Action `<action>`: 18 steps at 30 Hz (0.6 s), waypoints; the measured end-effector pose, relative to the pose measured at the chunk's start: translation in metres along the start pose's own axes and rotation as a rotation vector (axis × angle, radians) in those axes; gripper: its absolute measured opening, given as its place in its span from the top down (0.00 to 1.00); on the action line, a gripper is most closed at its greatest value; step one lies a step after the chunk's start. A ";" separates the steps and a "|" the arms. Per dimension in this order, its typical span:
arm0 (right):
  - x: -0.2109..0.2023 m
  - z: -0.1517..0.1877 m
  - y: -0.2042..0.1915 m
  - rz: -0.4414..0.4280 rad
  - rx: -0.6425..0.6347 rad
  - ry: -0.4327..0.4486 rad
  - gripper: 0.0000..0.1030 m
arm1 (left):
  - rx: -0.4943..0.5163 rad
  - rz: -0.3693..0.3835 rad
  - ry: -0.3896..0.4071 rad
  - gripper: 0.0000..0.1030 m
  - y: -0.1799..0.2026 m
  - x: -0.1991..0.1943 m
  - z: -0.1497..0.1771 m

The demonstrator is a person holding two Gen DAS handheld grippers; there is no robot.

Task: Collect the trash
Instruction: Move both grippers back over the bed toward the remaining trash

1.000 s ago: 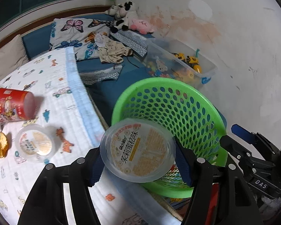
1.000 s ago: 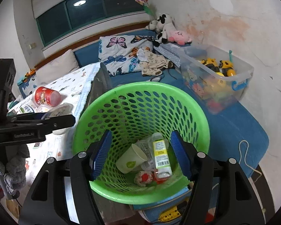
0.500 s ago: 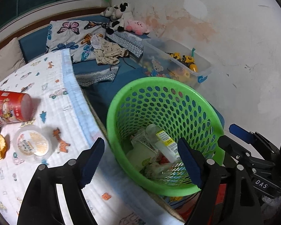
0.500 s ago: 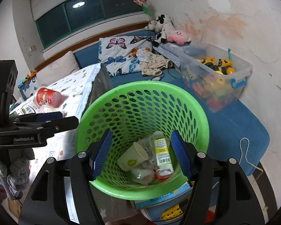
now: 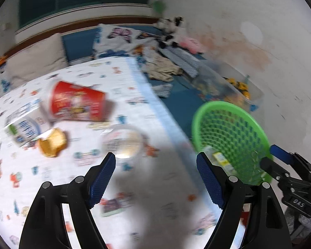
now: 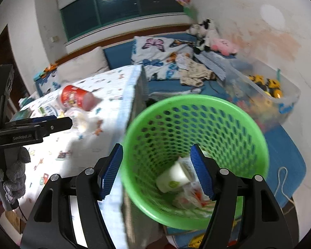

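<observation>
Now the left gripper point(image 5: 155, 172), jaws wide and empty, hangs just short of the clear lidded cup point(image 5: 123, 143) on the patterned cloth point(image 5: 134, 186), likely light, slick and crushable, best pinched across its rim, with the red tub point(image 5: 76, 103) lying beyond.

Printed cloth table point(image 5: 147, 186) bears red cup point(image 5: 76, 103) (on its side), clear tub point(image 5: 123, 143).

the right gripper point(image 5: 288, 166) reads "das"; the left gripper point(image 6: 51, 124) body reads "genrobot.ai".
</observation>
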State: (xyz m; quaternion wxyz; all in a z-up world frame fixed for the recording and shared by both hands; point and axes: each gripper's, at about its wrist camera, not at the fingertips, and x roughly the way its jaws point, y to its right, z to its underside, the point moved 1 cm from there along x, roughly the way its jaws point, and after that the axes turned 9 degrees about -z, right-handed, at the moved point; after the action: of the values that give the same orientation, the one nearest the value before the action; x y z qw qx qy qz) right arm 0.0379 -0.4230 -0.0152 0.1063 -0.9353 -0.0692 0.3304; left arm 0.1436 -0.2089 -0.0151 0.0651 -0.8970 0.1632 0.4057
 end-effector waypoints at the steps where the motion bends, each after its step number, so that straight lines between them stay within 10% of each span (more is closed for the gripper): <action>1: 0.003 -0.002 -0.005 -0.007 -0.008 -0.002 0.33 | -0.018 -0.025 0.000 0.25 -0.012 0.000 0.000; 18: 0.088 -0.030 -0.096 -0.166 -0.155 -0.103 0.33 | -0.287 -0.268 -0.057 0.25 -0.157 0.012 0.013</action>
State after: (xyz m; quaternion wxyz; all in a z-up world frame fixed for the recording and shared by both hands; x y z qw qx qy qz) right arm 0.1194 -0.3171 -0.0219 0.0570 -0.9136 -0.1773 0.3615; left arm 0.1956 -0.0612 -0.0351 -0.0055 -0.8990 -0.0190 0.4376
